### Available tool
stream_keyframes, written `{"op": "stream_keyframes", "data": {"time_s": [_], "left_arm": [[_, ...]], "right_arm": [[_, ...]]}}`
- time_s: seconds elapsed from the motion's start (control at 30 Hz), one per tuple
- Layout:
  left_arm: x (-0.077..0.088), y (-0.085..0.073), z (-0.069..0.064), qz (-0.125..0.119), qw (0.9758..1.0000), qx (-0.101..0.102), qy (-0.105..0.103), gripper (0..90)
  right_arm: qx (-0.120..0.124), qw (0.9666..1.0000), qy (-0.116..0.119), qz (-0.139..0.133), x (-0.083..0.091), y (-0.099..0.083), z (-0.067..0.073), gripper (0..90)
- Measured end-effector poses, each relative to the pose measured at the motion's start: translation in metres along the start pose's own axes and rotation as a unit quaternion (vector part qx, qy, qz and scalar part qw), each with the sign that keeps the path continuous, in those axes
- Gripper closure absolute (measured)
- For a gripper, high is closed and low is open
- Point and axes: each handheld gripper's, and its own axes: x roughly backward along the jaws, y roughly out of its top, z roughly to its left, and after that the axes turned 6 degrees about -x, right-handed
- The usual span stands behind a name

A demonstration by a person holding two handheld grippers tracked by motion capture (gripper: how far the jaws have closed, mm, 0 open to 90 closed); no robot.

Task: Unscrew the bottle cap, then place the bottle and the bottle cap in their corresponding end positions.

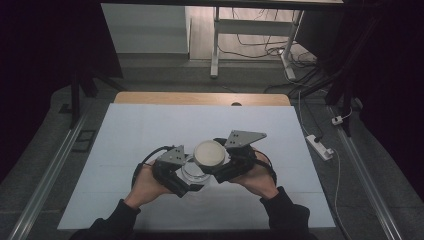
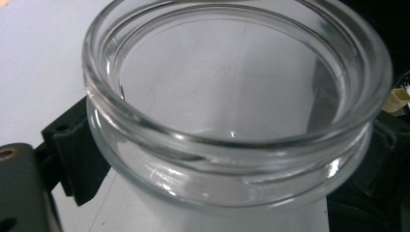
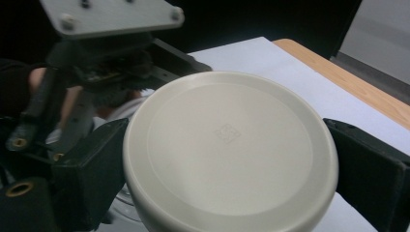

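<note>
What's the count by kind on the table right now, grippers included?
Glass jar: 1, open-topped, in the left gripper
Cream lid: 1, off the jar, between the right gripper jaws
Grippers: 2
White table cover: 1
Total: 5

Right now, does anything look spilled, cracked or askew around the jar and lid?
Nothing stands out. The clear glass jar looks empty and intact in the left claw; the round cream lid sits clamped in the right claw.
</note>
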Motion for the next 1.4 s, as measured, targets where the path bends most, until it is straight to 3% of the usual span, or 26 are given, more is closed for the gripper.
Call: {"op": "stream_keyframes", "data": {"time_s": [0.27,0.6,0.8,1.03,1.4], "left_arm": [[0.003,0.002,-0.002,-0.004,1.0,-0.003,-0.001,7.2],[0.004,-0.003,0.003,0.008,0.9999,0.002,0.013,7.2],[0.006,-0.007,0.009,0.005,0.9994,0.016,0.031,7.2],[0.006,-0.007,0.013,0.015,0.9988,0.015,0.044,7.2],[0.004,-0.014,0.031,0.015,0.9964,0.043,0.072,7.2]], "right_arm": [[-0.008,0.9997,-0.024,-0.003,0.003,-0.004,-0.011,6.8],[-0.017,0.9992,-0.035,-0.007,0.006,-0.006,-0.018,6.8],[-0.017,0.9991,-0.037,-0.009,0.008,-0.006,-0.017,6.8],[-0.012,0.9993,-0.034,-0.012,0.012,-0.003,-0.011,6.8],[-0.013,0.9997,-0.021,-0.001,0.01,-0.009,-0.003,6.8]]}}
